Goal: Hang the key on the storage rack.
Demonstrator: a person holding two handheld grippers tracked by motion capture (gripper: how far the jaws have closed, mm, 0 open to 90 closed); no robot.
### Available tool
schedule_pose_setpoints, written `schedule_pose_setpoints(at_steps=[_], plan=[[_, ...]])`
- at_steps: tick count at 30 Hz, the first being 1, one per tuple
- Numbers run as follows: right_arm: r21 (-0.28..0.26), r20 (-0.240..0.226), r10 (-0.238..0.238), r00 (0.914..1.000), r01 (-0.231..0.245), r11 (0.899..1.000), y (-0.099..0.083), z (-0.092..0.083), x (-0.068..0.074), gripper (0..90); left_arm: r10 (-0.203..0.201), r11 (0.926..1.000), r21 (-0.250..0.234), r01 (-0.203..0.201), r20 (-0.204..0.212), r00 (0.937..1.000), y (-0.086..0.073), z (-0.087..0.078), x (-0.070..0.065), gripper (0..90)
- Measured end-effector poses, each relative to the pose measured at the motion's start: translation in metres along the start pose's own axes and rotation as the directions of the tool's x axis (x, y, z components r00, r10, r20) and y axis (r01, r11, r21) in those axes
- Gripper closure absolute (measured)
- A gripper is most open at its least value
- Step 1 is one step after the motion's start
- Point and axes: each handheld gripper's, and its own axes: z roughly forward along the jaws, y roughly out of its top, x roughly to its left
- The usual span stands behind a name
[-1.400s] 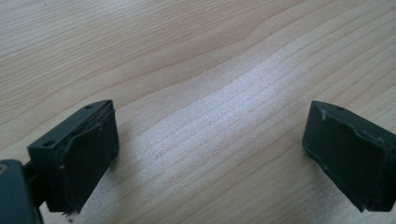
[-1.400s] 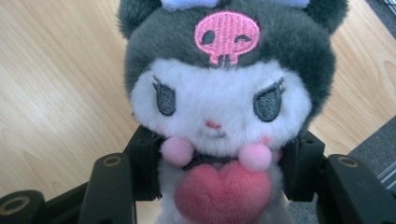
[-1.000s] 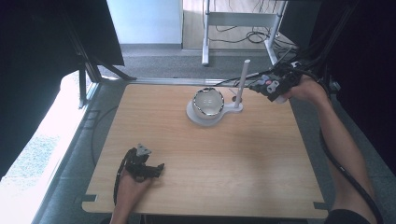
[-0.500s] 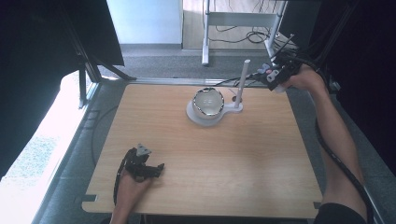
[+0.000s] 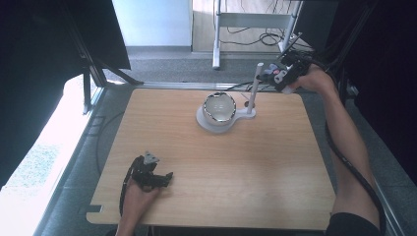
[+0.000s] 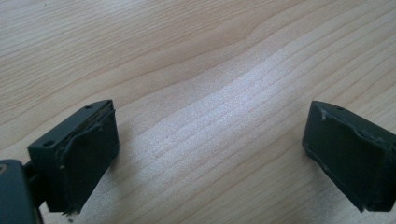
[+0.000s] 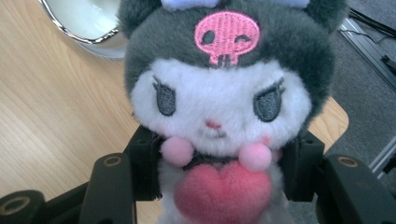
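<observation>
A plush toy (image 7: 219, 107) with a grey hood, a pink skull badge and a pink heart sits clamped between the jaws of the right gripper (image 5: 287, 73), held above the far right corner of the wooden table (image 5: 275, 162), near a white stand (image 5: 252, 96) and its shiny bowl (image 5: 220, 108). The left gripper (image 5: 150, 174) rests at the table's near left, jaws spread wide over bare wood.

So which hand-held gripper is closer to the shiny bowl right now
The right hand-held gripper, holding a plush toy beyond the bowl by the white post. The left hand-held gripper rests open at the table's near edge.
</observation>
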Motion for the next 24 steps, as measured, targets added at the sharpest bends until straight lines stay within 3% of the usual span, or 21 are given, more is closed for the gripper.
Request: schedule_pose_setpoints(at_steps=[6,12,16,24], plan=[[0.002,0.004,0.003,1.0,-0.003,1.0,0.002,0.001,0.001,43.3,0.0,1.0,0.0,0.0,0.0,1.0,0.0,0.0,0.0,3.7],[0.019,-0.029,-0.018,0.9994,0.019,1.0,0.002,0.01,0.01,43.2,0.0,1.0,0.0,0.0,0.0,1.0,0.0,0.0,0.0,3.7],[0.039,-0.066,-0.034,0.9973,0.036,0.999,0.001,0.025,0.019,43.1,-0.001,1.0,0.0,0.001,0.001,1.0,0.0,0.0,0.0,3.7],[0.063,-0.104,-0.029,0.9942,0.035,0.997,-0.002,0.051,0.024,43.1,-0.001,1.0,-0.002,0.001,0.0,1.0,0.0,0.0,0.0,3.7]])
